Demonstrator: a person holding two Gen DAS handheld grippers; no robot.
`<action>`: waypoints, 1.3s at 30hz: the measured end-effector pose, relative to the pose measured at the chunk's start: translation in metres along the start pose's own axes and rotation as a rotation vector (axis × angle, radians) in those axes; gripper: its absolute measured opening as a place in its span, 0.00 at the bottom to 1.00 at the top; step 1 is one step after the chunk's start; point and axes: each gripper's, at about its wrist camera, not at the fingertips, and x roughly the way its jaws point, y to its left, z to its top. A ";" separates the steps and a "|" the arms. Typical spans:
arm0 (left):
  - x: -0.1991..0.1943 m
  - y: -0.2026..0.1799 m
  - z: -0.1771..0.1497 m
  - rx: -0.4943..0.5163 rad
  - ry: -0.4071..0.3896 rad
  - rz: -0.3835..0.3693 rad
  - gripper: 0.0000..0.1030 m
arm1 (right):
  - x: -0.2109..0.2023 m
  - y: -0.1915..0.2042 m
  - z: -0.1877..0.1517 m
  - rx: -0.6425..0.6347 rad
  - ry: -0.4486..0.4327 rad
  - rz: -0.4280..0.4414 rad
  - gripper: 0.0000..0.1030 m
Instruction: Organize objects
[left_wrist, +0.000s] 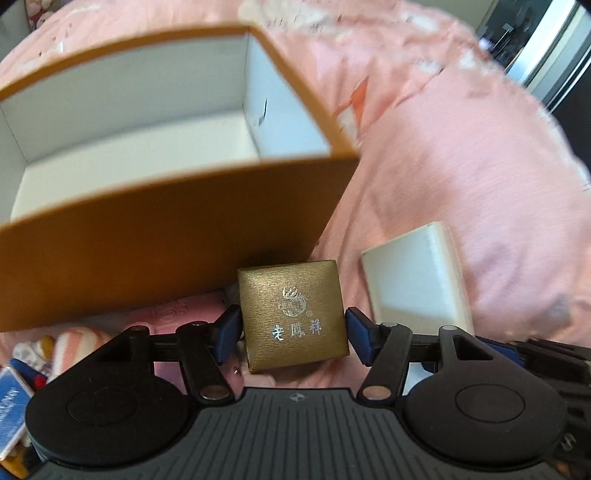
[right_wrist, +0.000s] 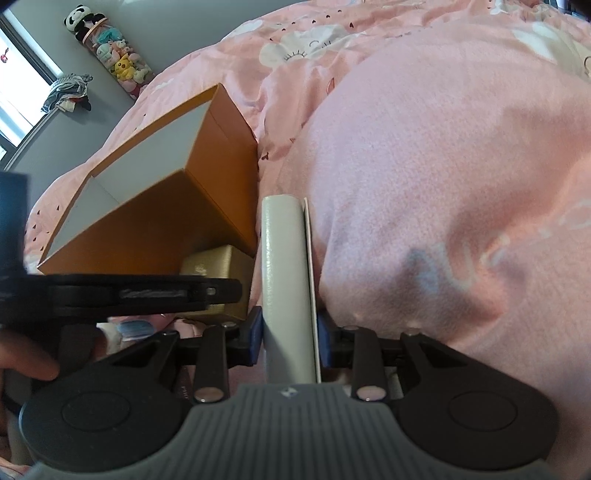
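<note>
**Two small boxes at the grippers beside an open orange carton on a pink bed**

Left wrist view: the left gripper (left_wrist: 293, 334) has its blue pads (left_wrist: 229, 332) set wide, one at each side of a small gold box (left_wrist: 291, 314) with silver lettering on its lid. The pads stand at the box's flanks, but whether they press on it cannot be told from this view. Just beyond the gold box stands a large orange carton (left_wrist: 166, 236), open at the top, white inside and with nothing in the part that shows. To the right of the gold box, a white box (left_wrist: 413, 280) is seen tilted on its edge, near but apart.

In the right wrist view the right gripper (right_wrist: 290, 332) has its jaws drawn narrow and clamped on that white box (right_wrist: 284, 277), which stands upright between the pads with a thin white flap along its right side. To the left lie the gold box (right_wrist: 218, 262) and the orange carton (right_wrist: 155, 221), the gold box tucked against the carton's near corner. The left gripper's black frame (right_wrist: 122, 291) crosses the lower left, and a fingertip of the person's hand (right_wrist: 29, 363) shows at the left edge.

Everything rests on a soft pink bedcover (right_wrist: 424, 184), rumpled into broad folds and printed with white shapes and small dark hearts. Behind the bed is a grey wall, a bright window (right_wrist: 18, 88) at the far left, and a tall column of plush toys (right_wrist: 110, 59) topped by a panda. Some clutter, partly blue, lies at the lower left of the left wrist view, too blurred to identify.
</note>
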 end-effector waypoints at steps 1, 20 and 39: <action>-0.009 0.002 0.000 0.005 -0.019 -0.012 0.68 | -0.003 0.002 0.001 0.000 -0.005 -0.002 0.30; -0.131 0.086 0.035 -0.030 -0.275 -0.218 0.08 | -0.037 0.136 0.114 -0.293 -0.209 -0.005 0.30; -0.016 0.041 0.008 -0.168 -0.047 -0.180 0.80 | -0.015 0.047 0.028 -0.107 -0.117 -0.118 0.30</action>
